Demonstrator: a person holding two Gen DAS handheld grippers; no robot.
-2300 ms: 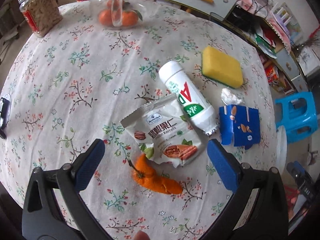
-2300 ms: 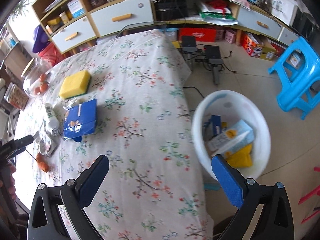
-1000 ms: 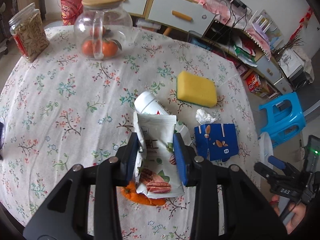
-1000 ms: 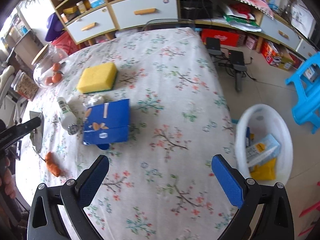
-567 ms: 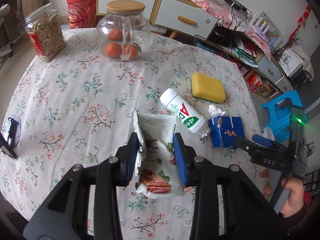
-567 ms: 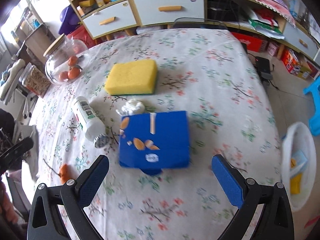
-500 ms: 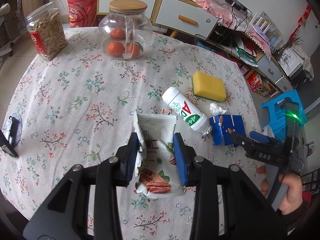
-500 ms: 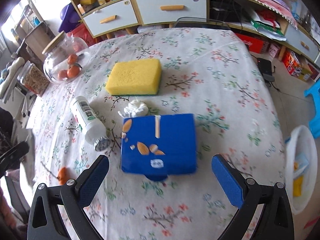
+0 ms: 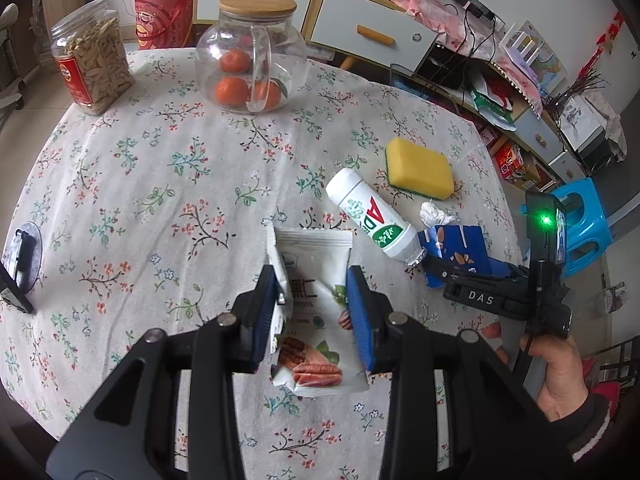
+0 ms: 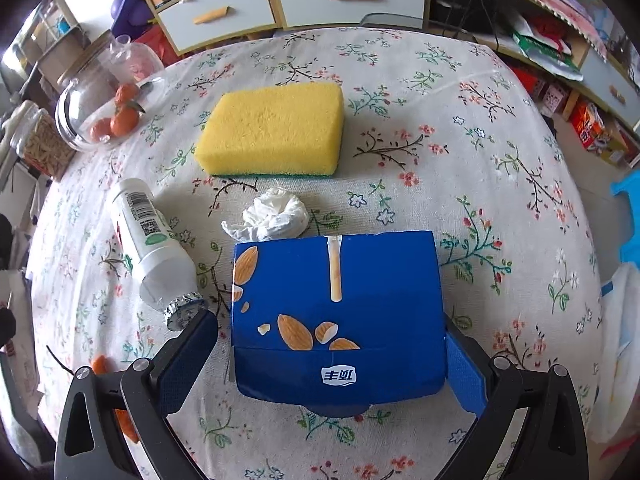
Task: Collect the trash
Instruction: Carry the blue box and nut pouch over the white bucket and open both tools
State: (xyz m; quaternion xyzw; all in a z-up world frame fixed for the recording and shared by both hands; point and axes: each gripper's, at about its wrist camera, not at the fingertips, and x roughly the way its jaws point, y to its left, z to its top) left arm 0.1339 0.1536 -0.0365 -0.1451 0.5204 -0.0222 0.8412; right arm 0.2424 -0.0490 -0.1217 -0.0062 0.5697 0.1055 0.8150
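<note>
My left gripper (image 9: 312,280) is shut on a white nut snack packet (image 9: 316,248) and holds it upright above the floral tablecloth (image 9: 132,184). My right gripper (image 10: 328,336) is open and low over a flattened blue carton (image 10: 340,280), one finger on each side of it, pads apart from it. A crumpled white tissue (image 10: 276,216) lies just beyond the carton. A white bottle (image 10: 148,248) lies on its side to the carton's left. Orange peel (image 10: 100,362) sits at the left, partly hidden by the right gripper's finger.
A yellow sponge (image 10: 272,128) lies beyond the tissue. A glass jug of oranges (image 9: 250,56) and a jar of seeds (image 9: 92,68) stand at the table's far side. A white bin's rim (image 10: 624,320) shows off the table's right edge, and a blue stool (image 9: 580,228) stands on the floor.
My left gripper closed on the snack packet and lifted it, then held still. My right gripper swung from the bin side and sank over the blue carton, which now lies between its fingers.
</note>
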